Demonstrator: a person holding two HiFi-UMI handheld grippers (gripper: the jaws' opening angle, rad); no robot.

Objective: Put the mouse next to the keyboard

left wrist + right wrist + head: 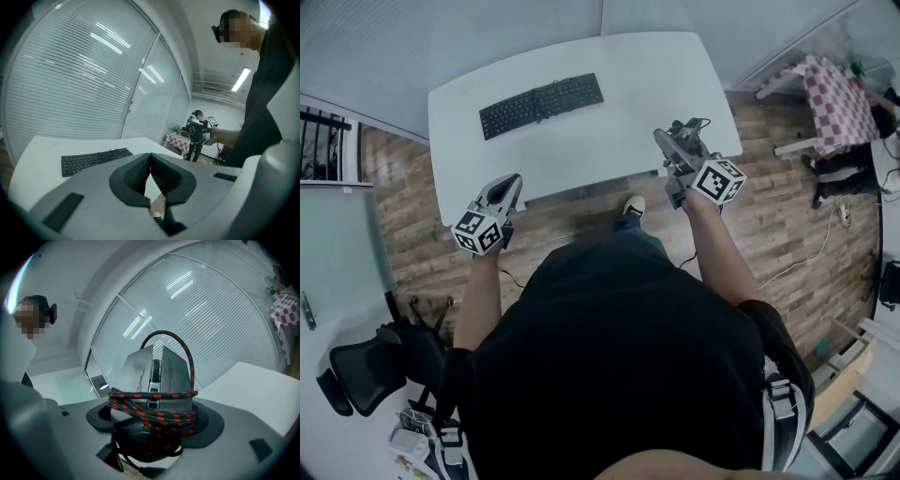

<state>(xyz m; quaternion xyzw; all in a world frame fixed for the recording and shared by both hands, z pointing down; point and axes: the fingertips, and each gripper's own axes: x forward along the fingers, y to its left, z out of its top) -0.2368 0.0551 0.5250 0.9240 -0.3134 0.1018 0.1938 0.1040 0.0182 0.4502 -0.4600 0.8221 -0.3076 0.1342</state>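
Between the jaws of the right gripper [152, 420], the cord-wound mouse [159, 371]

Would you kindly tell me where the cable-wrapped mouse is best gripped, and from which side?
Grip the mouse across its two long flanks, coming from its tail end, as the right gripper does now: jaws shut on the sides over the wound cable, wheel pointing away. The flanks give the narrowest span, and clamping there probably keeps the coils from slipping.

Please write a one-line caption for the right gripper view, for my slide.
Right gripper holds a grey mouse wrapped in its red-black braided cable.
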